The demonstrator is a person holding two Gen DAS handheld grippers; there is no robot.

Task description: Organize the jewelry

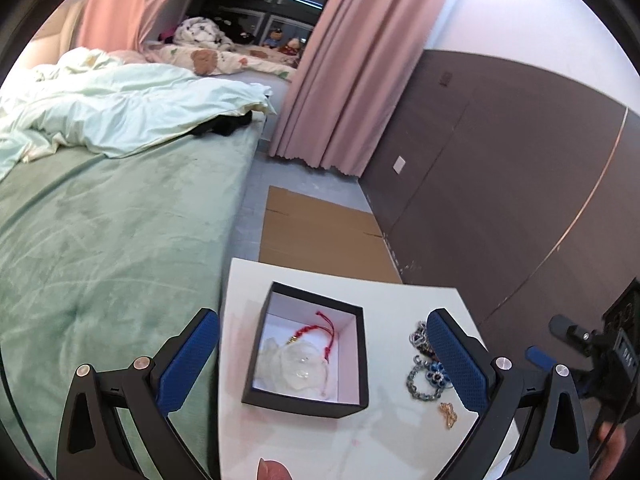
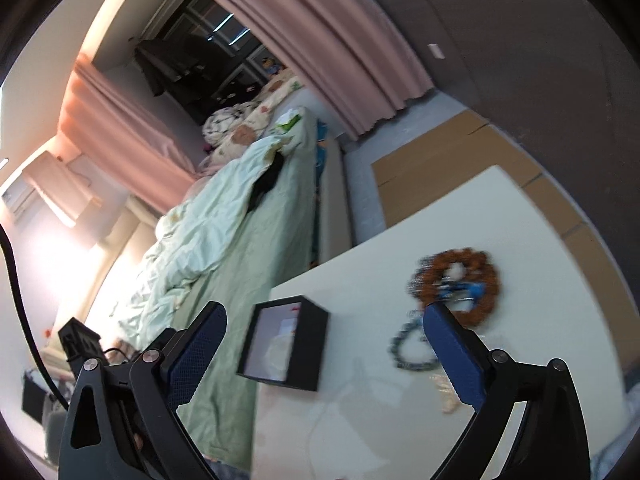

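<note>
Bedroom w/ green bed (image 1: 100, 240) & pink curtains (image 1: 340, 80); small white table (image 1: 400, 300) beside the bed. On it: 1 black box (image 1: 306, 400), open, already holding 1 red-cord pendant (image 1: 316, 336). Loose, just right of box: 1 blue bead bracelet (image 1: 424, 382), 1 small gold piece (image 1: 448, 414), 1 brown bead ring (image 2: 460, 280) – 3 visible, maybe more hidden.

Left gripper (image 1: 324, 364) jaws wide apart, empty, straddling the box. Right gripper (image 2: 324, 348) also spread wide, empty.

Risks: the gold piece sits near the table edge, a nudge could drop it; tangled bracelets may lift together; a wide jaw could shove the light box.
</note>
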